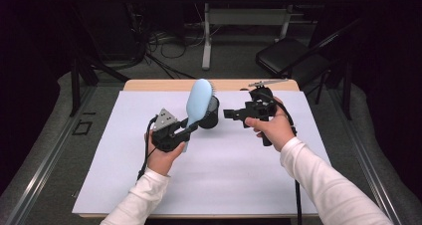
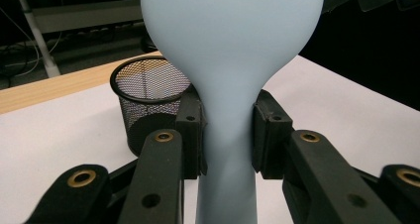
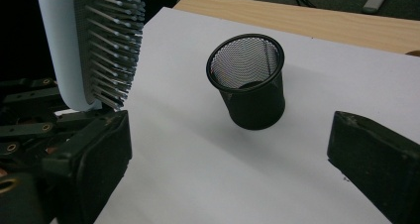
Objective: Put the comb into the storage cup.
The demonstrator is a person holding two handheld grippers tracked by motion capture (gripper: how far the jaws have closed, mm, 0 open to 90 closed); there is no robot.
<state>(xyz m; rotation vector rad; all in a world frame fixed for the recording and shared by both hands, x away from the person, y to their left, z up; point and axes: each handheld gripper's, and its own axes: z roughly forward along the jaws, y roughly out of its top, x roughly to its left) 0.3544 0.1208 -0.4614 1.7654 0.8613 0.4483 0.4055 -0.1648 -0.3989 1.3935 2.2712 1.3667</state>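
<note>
Left gripper (image 1: 188, 130) clamps the brush (image 1: 199, 101) by its neck, right gripper (image 1: 230, 114) gapes empty; cup (image 1: 211, 113) at one o'clock; it should go in handle-first, upright.

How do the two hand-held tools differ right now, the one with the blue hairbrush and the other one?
The left tool is clamped on the neck of the blue hairbrush; the right tool holds nothing. The left tool's jaws stand narrow against the handle; the right tool's jaws stand wide apart. The left tool points the brush up over the mesh cup; the right tool lies level, facing the cup. Both are black and hand-held.
</note>
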